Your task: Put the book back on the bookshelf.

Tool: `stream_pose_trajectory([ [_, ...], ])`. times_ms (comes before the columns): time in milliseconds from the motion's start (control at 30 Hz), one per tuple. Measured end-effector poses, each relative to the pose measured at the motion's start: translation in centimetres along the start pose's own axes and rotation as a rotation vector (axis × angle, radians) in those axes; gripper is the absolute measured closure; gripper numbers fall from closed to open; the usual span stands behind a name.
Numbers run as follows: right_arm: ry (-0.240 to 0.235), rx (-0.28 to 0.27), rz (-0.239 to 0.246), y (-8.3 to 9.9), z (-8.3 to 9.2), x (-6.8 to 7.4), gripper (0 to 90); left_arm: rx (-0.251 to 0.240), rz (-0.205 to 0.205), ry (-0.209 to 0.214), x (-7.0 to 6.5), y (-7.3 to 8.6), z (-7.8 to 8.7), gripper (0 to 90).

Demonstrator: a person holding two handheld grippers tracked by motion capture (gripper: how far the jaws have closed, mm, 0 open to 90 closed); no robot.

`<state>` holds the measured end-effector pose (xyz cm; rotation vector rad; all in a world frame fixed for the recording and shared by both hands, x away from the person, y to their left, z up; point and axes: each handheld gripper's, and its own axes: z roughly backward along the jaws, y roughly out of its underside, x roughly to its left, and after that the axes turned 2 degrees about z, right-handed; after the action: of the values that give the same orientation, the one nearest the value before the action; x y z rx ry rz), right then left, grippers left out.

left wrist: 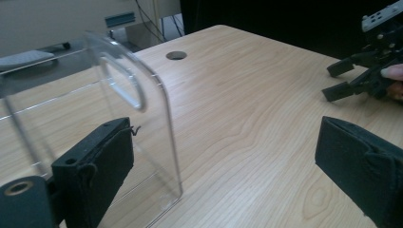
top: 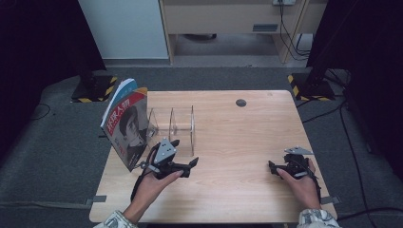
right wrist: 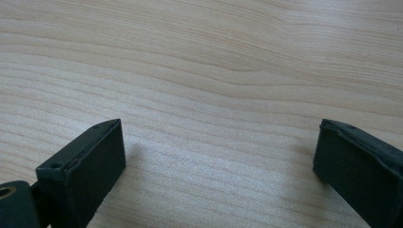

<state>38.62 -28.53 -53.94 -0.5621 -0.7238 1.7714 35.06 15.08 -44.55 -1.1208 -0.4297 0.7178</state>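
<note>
A red-covered book (top: 127, 127) with a blue one behind it leans in the left end of a clear acrylic rack (top: 172, 124) on the wooden table (top: 237, 137). My left gripper (top: 185, 153) sits just in front of the rack, jaws pointing right and open. In the left gripper view, my left gripper (left wrist: 223, 142) has nothing between its pads, and a clear divider (left wrist: 142, 118) stands beside the left jaw. My right gripper (top: 272, 167) rests near the table's right front, pointing left. In the right gripper view, my right gripper (right wrist: 218, 142) is open over bare wood.
A round cable hole (top: 241, 102) sits at the back of the table. Black stands with hazard-striped bases (top: 309, 88) flank the table on the grey carpet. Cables (top: 351, 142) run along the floor at right. A cabinet stands behind.
</note>
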Motion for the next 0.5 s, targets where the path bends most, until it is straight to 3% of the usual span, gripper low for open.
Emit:
stream_pose_trajectory([
  [500,-0.003,0.0,0.004,0.1,0.1,0.0,3.8,0.065,-0.022,0.059,-2.9,-0.2,-5.4,5.1],
])
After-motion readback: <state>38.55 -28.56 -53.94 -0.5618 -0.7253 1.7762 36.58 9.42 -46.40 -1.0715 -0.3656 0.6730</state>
